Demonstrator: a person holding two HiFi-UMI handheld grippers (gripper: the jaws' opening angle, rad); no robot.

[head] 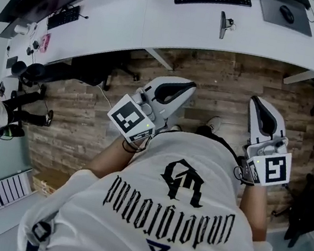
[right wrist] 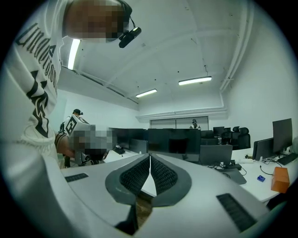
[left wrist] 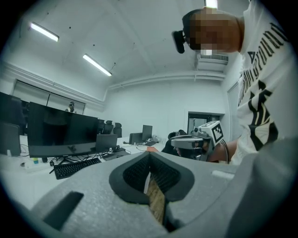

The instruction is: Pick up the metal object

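Head view, mid-frame: left gripper (head: pixel 188 87) and right gripper (head: pixel 256 103) are clenched on nothing; no metal object is identifiable, so weight and grasp point cannot be judged.

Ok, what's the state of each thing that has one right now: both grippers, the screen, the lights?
left gripper: jaws together, nothing between them.
right gripper: jaws together, nothing between them.
monitor: screen dark.
ceiling lights: on.
metal object: can't be picked out in any view, not held.
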